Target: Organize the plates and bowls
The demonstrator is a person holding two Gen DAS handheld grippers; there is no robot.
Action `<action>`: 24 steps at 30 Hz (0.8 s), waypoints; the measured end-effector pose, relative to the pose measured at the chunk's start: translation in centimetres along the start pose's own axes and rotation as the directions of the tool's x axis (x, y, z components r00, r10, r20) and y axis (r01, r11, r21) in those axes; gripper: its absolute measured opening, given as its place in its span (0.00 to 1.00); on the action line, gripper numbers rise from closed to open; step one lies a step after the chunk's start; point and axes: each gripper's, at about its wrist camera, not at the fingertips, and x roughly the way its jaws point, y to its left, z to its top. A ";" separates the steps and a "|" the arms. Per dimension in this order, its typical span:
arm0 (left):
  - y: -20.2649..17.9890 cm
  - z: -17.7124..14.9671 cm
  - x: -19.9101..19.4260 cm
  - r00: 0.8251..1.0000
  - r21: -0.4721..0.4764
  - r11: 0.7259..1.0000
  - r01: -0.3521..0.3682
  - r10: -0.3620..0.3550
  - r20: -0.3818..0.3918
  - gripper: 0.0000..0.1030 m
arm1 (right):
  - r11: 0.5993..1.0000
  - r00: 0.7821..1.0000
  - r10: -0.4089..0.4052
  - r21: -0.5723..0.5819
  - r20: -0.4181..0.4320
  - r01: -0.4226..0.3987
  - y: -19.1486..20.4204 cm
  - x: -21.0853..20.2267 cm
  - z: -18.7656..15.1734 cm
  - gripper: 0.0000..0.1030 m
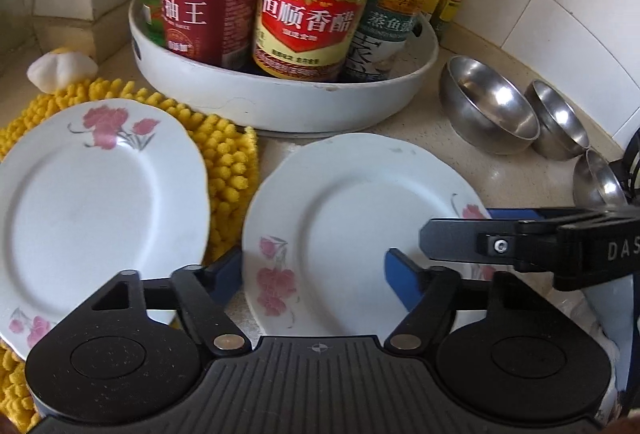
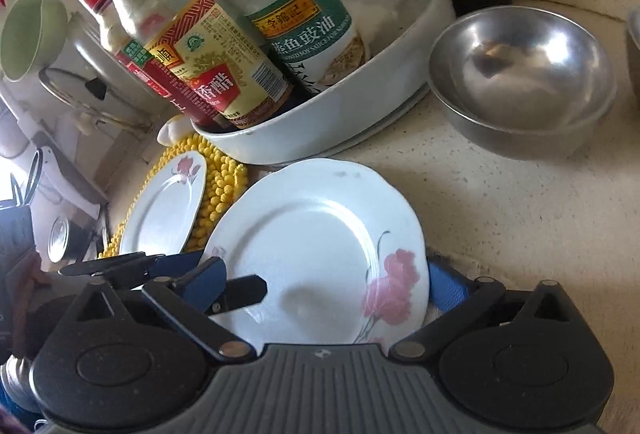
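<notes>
Two white plates with pink flowers lie on the counter. The left plate (image 1: pixel 80 201) (image 2: pixel 164 205) rests on a yellow mat. The right plate (image 1: pixel 352 234) (image 2: pixel 316 246) lies between the fingers of both grippers. My left gripper (image 1: pixel 312 274) is open, its blue pads at the plate's near rim. My right gripper (image 2: pixel 320 286) is open around the same plate from its right side and shows in the left wrist view (image 1: pixel 460 242). Three steel bowls (image 1: pixel 488 105) (image 2: pixel 520 81) stand at the right.
A white round tray (image 1: pixel 288 101) (image 2: pixel 320 121) of sauce bottles stands behind the plates. A yellow bobbled mat (image 1: pixel 228 153) lies under the left plate. A garlic bulb (image 1: pixel 60 67) lies at the far left. Tiled walls close the corner.
</notes>
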 end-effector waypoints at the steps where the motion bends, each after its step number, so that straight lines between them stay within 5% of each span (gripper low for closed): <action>1: -0.1 0.0 0.0 1.000 0.006 1.000 -0.011 0.011 0.001 0.71 | 1.000 1.000 -0.006 -0.005 -0.006 0.006 0.1 -0.1 -0.1 1.00; 9: -0.4 -0.2 -0.8 0.999 0.001 0.999 -0.037 0.037 0.018 0.64 | 0.966 0.969 -0.246 -0.070 0.017 0.247 2.4 -1.0 -1.7 0.87; 24: -2.9 -0.1 -4.6 0.992 0.086 0.994 0.073 -0.081 0.093 0.67 | 0.964 0.954 -0.263 0.085 0.145 0.253 3.0 -7.5 -3.4 0.87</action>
